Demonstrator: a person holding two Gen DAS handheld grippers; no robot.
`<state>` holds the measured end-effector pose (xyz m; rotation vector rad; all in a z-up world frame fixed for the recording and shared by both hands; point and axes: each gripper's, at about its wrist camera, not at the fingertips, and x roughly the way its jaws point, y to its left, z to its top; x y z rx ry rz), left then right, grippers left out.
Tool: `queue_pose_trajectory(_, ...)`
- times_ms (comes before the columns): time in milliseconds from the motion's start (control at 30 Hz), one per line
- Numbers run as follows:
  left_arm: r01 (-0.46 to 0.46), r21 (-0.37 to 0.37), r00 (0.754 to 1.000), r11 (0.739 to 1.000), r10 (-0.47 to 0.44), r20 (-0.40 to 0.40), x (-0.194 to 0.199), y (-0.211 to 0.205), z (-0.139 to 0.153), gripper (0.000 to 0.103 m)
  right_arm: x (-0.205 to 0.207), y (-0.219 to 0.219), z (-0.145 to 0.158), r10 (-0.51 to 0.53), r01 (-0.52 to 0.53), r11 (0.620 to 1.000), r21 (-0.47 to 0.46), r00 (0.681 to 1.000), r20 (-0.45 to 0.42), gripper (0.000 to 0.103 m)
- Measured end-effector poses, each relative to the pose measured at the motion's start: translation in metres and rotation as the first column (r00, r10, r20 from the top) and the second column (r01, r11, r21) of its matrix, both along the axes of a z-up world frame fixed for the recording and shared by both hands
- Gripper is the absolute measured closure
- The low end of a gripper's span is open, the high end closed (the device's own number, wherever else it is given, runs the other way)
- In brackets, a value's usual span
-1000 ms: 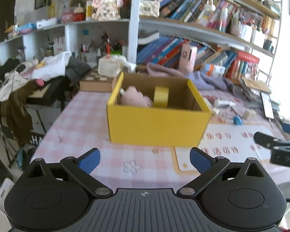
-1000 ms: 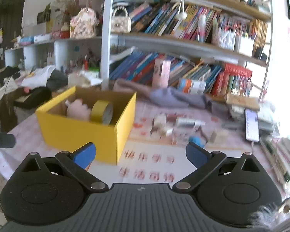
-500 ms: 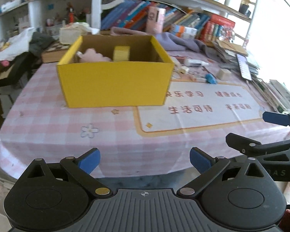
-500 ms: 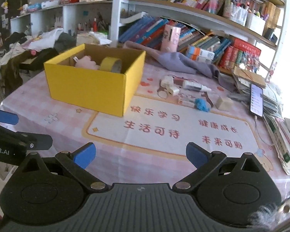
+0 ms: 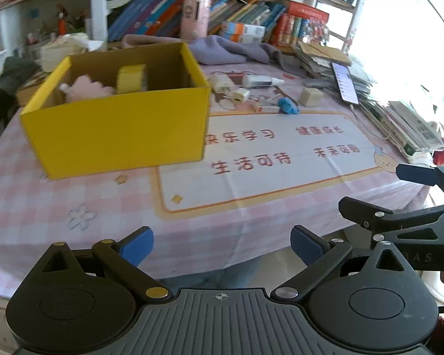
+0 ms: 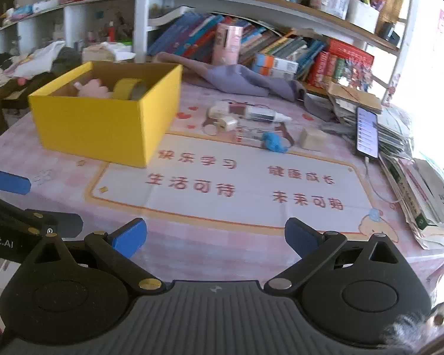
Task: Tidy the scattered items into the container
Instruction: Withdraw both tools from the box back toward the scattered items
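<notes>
A yellow cardboard box (image 5: 118,130) (image 6: 103,121) stands on the pink checked tablecloth, holding a pink soft item (image 5: 87,88) and a roll of yellow tape (image 5: 130,78) (image 6: 126,88). To the right of the box lie scattered items: a white bottle (image 6: 262,114), a small white charger (image 6: 228,124), a blue fuzzy thing (image 6: 273,142), a beige cube (image 6: 310,139) and a ring (image 6: 210,129). My left gripper (image 5: 222,244) is open and empty at the table's near edge. Beside it, my right gripper (image 6: 215,236) is open and empty too, well short of the items.
A phone (image 6: 367,133) on a cable and stacks of books (image 6: 429,195) line the table's right side. A grey cloth (image 6: 239,80) lies behind the items. Bookshelves (image 6: 251,14) rise at the back. A printed mat (image 6: 222,183) covers the table's middle.
Both grippers have tilted down and turned a little right; the box and scattered items now sit lower and larger in view. Jaws stay open.
</notes>
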<state>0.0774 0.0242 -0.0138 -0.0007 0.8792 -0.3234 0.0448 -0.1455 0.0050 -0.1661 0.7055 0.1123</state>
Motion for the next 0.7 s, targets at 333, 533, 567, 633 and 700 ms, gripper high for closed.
queue_pose_trajectory(333, 0.121, 0.048, 0.992, 0.992, -0.123, 0.036, 0.036, -0.056, 0.001, 0.002, 0.042, -0.049, -0.006, -0.071, 0.072, 0.997, 0.029, 0.997, -0.009, 0.002)
queue_pose_trajectory(533, 0.161, 0.069, 0.985, 0.984, -0.165, 0.057, 0.062, -0.088, 0.001, 0.003, 0.075, -0.076, -0.007, -0.08, 0.079, 0.996, 0.045, 0.997, 0.003, 0.003)
queue_pose_trajectory(567, 0.165, 0.07, 0.984, 0.984, -0.169, 0.059, 0.067, -0.094, 0.002, 0.003, 0.081, -0.08, -0.006, -0.081, 0.081, 0.996, 0.049, 0.997, 0.001, 0.003)
queue_pose_trajectory(633, 0.171, 0.063, 0.982, 0.983, -0.175, 0.064, 0.077, -0.104, 0.003, 0.003, 0.095, -0.092, -0.003, -0.08, 0.08, 0.995, 0.059, 0.997, 0.003, 0.003)
queue_pose_trajectory(700, 0.172, 0.061, 0.983, 0.983, -0.176, 0.059, 0.088, -0.115, 0.003, 0.003, 0.108, -0.102, -0.002, -0.071, 0.071, 0.996, 0.061, 0.997, 0.003, 0.003)
